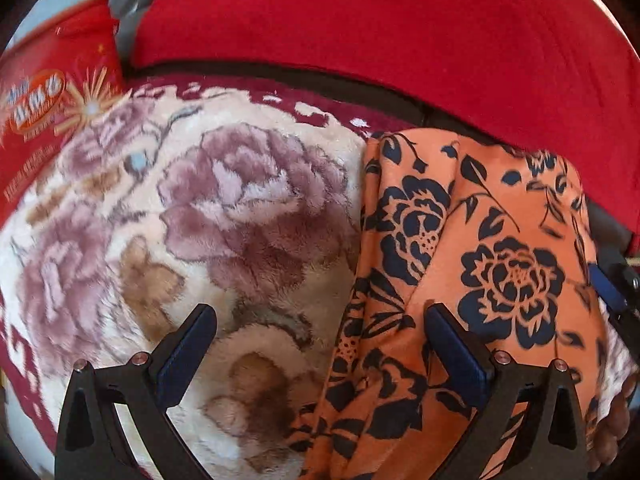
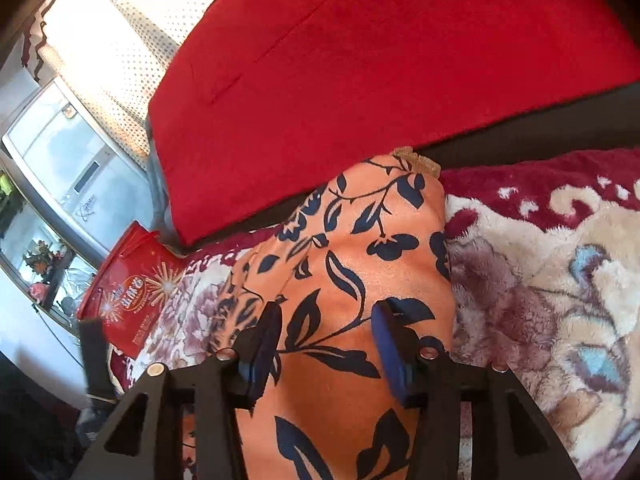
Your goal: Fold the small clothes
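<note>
An orange garment with a dark blue flower print (image 1: pixel 480 248) lies folded into a long strip on a plush floral blanket (image 1: pixel 224 216). My left gripper (image 1: pixel 320 320) is open just above the blanket, straddling the garment's left edge, holding nothing. The other gripper's blue-padded finger (image 1: pixel 608 288) shows at the garment's right edge. In the right wrist view the garment (image 2: pixel 352 264) runs away from me. My right gripper (image 2: pixel 326 316) is open over the garment, jaws apart, with cloth seen between them but not pinched.
A red cushion (image 1: pixel 360 20) lies along the back above a dark band, also in the right wrist view (image 2: pixel 360 60). A red printed bag (image 2: pixel 132 292) sits at the blanket's left end. A glass cabinet (image 2: pixel 52 152) and a curtain (image 2: pixel 120 40) stand behind.
</note>
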Motion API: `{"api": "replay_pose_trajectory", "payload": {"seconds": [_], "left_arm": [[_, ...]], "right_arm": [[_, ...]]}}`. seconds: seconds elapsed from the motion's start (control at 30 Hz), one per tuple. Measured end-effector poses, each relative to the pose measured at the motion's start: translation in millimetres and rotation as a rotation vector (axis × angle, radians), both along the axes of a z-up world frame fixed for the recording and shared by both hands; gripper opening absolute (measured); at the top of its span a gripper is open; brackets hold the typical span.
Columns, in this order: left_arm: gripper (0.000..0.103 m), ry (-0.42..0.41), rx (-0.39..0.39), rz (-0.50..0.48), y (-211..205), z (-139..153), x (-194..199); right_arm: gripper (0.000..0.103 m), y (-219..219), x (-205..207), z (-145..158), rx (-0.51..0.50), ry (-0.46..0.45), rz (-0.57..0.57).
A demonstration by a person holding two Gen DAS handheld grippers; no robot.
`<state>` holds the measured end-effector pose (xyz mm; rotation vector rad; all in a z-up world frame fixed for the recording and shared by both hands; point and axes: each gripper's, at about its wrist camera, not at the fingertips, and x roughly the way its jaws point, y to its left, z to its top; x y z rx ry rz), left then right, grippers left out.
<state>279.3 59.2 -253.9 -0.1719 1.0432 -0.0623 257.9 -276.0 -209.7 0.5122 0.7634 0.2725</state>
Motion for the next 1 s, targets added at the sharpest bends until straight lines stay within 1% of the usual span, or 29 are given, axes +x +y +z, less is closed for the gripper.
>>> {"api": "replay_pose_trajectory", "payload": {"seconds": [0.13,0.2,0.23,0.3,0.37,0.4,0.43,0.47,0.5,0.57,0.6,0.7,0.77,0.8,0.9,0.93,1.0], "left_arm": [[0.103,-0.009,0.008,0.01,-1,3,0],[0.103,-0.023,0.025,0.014,-1,6,0],[0.103,-0.031,0.031,0.016,1,9,2],[0.103,-0.051,0.041,0.015,-2,12,-1],[0.103,-0.067,0.069,0.015,-5,16,-2],[0.103,-0.069,0.082,0.019,-3,16,-2],[0.103,-0.07,0.084,0.023,-3,17,-2],[0.103,-0.072,0.081,0.029,-1,18,-2],[0.103,-0.078,0.076,0.035,1,19,-2],[0.103,-0.092,0.08,0.047,5,23,-5],[0.103,-0.095,0.089,0.051,6,24,-6],[0.103,-0.099,0.094,0.054,13,23,-5],[0.103,-0.096,0.094,0.043,15,21,-5],[0.103,-0.088,0.094,0.035,15,18,-3],[0.103,-0.039,0.081,0.014,14,7,2],[0.103,-0.022,0.078,0.015,15,4,4],[0.103,-0.016,0.066,0.02,18,3,7]], "right_arm": [[0.051,-7,-3,14,0.029,-0.02,-0.008],[0.051,-11,6,22,0.035,-0.034,-0.012],[0.051,-11,17,26,0.011,-0.028,-0.011],[0.052,-8,38,27,-0.036,0.015,0.002],[0.052,-8,65,18,-0.069,0.055,-0.009],[0.052,-9,77,11,-0.089,0.094,-0.017],[0.051,-11,92,-3,-0.123,0.18,-0.03],[0.051,-12,102,-14,-0.124,0.241,-0.034],[0.05,-13,105,-14,-0.118,0.247,-0.036],[0.051,-8,101,3,-0.144,0.222,-0.046],[0.052,-5,98,10,-0.15,0.201,-0.047],[0.053,18,92,31,-0.147,0.133,0.004],[0.053,44,98,38,-0.201,0.12,0.04],[0.053,54,101,36,-0.225,0.132,0.052],[0.053,73,125,4,-0.3,0.233,0.062],[0.052,74,132,-7,-0.31,0.254,0.067],[0.049,64,132,-5,-0.274,0.255,0.051]]}}
